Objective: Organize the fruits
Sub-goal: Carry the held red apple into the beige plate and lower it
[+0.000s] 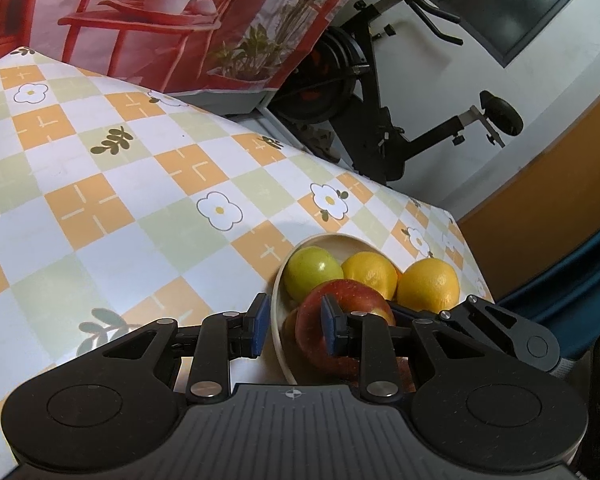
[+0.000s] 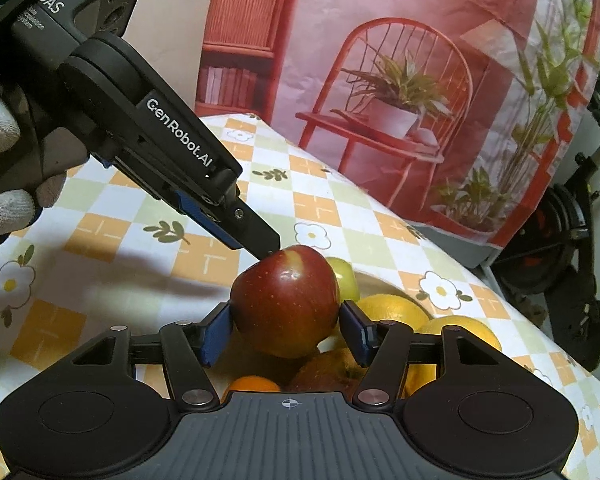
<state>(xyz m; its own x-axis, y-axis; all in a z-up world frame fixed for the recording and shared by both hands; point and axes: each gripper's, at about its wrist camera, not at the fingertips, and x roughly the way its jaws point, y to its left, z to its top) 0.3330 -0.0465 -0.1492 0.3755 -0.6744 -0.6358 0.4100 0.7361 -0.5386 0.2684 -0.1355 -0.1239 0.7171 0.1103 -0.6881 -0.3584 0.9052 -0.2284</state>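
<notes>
A cream bowl (image 1: 277, 312) on the checkered tablecloth holds a green apple (image 1: 310, 270), two yellow citrus fruits (image 1: 370, 274) and a red apple (image 1: 352, 296). My left gripper (image 1: 296, 322) is shut on the bowl's near rim, one pad outside and one inside. In the right wrist view it (image 2: 262, 240) reaches in from the upper left, its tip by the apple's top. The red apple (image 2: 286, 300) rests on the heap between the pads of my right gripper (image 2: 286, 328). A thin gap shows at the right pad, so the jaws stand open. Beneath lie another red apple (image 2: 328, 372) and an orange (image 2: 252, 384).
A gloved hand (image 2: 4, 132) holds the left gripper. A printed backdrop with a red chair (image 2: 400, 120) stands behind the table. The table edge (image 1: 472, 256) runs close behind the bowl, with an exercise bike (image 1: 364, 120) beyond it. Tablecloth (image 1: 120, 200) stretches left of the bowl.
</notes>
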